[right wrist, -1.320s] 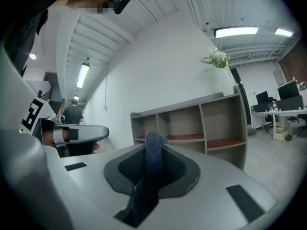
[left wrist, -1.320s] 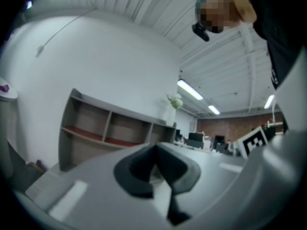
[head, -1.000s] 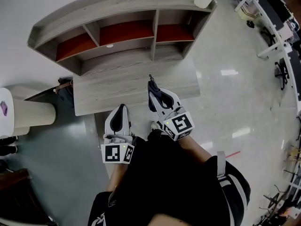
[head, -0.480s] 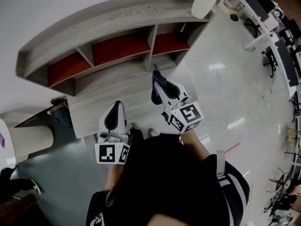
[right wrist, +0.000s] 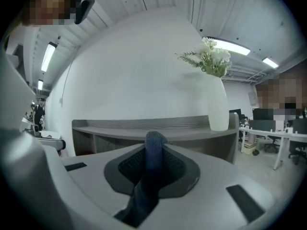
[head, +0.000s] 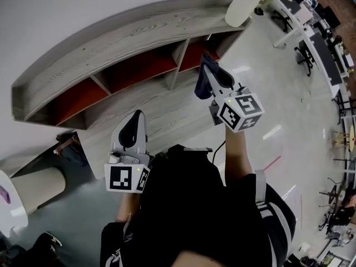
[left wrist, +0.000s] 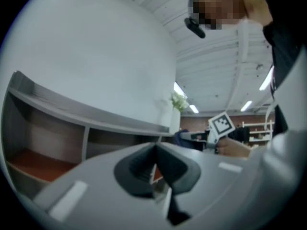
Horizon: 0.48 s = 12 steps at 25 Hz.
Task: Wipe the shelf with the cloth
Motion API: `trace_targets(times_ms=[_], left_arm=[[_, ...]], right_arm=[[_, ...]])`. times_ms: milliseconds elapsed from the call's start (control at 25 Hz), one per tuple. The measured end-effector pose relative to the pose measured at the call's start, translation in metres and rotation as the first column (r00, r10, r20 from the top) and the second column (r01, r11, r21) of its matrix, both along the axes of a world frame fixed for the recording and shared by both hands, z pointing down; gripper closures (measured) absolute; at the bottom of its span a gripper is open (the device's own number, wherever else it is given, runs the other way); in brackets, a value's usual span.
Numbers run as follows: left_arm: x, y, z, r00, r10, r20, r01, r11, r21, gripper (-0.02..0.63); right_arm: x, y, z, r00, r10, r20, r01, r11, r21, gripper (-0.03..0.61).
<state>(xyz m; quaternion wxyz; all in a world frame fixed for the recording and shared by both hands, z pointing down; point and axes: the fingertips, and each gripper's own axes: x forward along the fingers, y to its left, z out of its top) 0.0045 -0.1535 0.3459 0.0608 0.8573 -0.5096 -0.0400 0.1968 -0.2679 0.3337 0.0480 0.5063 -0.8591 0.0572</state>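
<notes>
Cloth (right wrist: 152,169) pinched between right gripper's (head: 211,68) closed fingers near shelf (head: 111,43); left gripper's (head: 137,116) fingers together, empty.

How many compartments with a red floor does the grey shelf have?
3, side by side under the shelf top: the left compartment, the middle compartment and the right compartment, partly behind the right gripper. No others show.

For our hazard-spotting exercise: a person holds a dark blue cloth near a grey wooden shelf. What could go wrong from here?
The tall white vase stands at the right end of the grey wooden shelf, near the right gripper; a wide wipe might topple it.
The dark blue cloth is only a narrow fold between the jaws; rubbing might pull it free.
</notes>
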Motion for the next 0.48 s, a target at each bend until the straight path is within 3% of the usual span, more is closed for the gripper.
trace_targets(times_ms=[200,480], left_arm=[[-0.001,-0.030,-0.012,1.000,-0.018,-0.014,0.018,1.000,0.013,0.609],[0.006,-0.058,-0.011,0.999,-0.029,-0.022,0.029,1.000,0.005,0.609]], right_arm=[[0.015,-0.052,-0.038,0.998,0.023,-0.057,-0.022,0.999,0.026,0.531],[0.027,-0.113,-0.054,0.991,0.015,-0.130,-0.015,1.000,0.001,0.531]])
